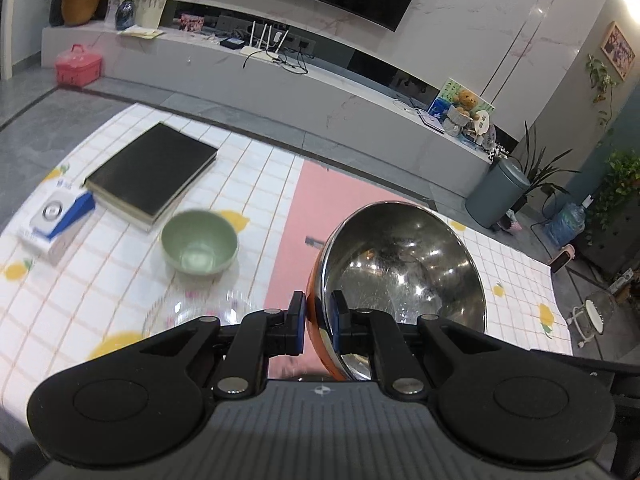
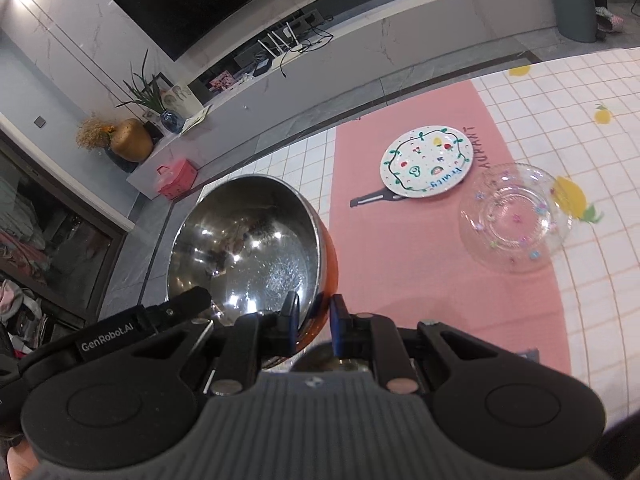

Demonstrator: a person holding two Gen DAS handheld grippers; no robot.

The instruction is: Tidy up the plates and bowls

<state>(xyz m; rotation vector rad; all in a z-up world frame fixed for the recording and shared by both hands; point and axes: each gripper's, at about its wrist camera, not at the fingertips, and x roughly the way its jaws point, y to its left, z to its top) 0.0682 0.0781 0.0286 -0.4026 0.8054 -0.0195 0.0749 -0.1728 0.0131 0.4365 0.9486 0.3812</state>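
Left gripper: my blue pads were clamped on the rim of the steel bowl, one pad outside on the orange wall, one inside.
Right gripper: it pinched the opposite rim of the same bowl the same way; the left gripper's black body showed at the bowl's far edge.
Bowl: held clear of the table between my two grippers, tilted so its shiny inside faced each camera; its bottom edge was cut off behind my fingers.
Green bowl: upright on the checked cloth, just beside a black book, blurred.
Glass plate: on the cloth at the edge of the pink mat; in the left view only a faint smear showed behind my fingers.
Painted plate: flat on the mat, near the glass plate; its lettering was too small to read.
White box: by the book's corner, label unreadable.
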